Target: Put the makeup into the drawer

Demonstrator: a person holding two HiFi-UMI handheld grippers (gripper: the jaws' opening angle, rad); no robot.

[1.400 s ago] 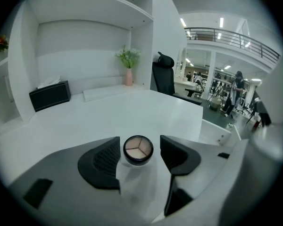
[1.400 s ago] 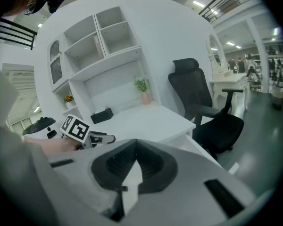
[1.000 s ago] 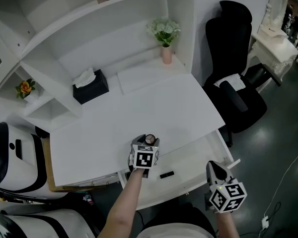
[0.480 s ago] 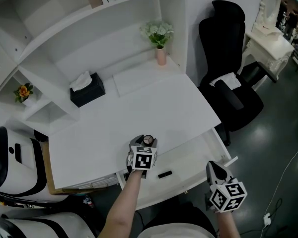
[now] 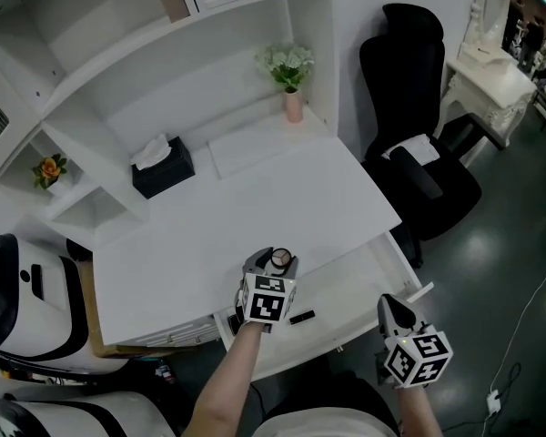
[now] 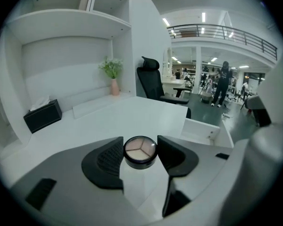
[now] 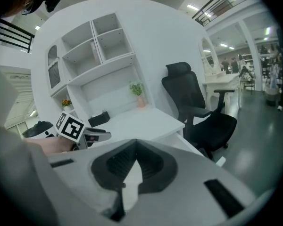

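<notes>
A round black makeup compact (image 5: 279,259) with pale powder under a clear lid sits between the pads of my left gripper (image 5: 278,266). The jaws are shut on the compact (image 6: 140,150), holding it just above the white desk's front edge (image 5: 191,280). Below and to the right, the white drawer (image 5: 369,276) stands pulled out. A small black stick (image 5: 302,317) lies inside it. My right gripper (image 5: 390,309) hovers off the drawer's right front corner, its jaws (image 7: 133,144) shut with nothing between them. The left gripper (image 7: 98,135) also shows in the right gripper view.
A black tissue box (image 5: 165,166), a flat white board (image 5: 255,148) and a pink vase of flowers (image 5: 291,80) stand at the back of the desk. A black office chair (image 5: 419,144) is right of the desk. A white and black machine (image 5: 23,299) is at the left.
My left gripper has risen a little with the compact and edged toward the drawer. The right gripper has stayed where it was.
</notes>
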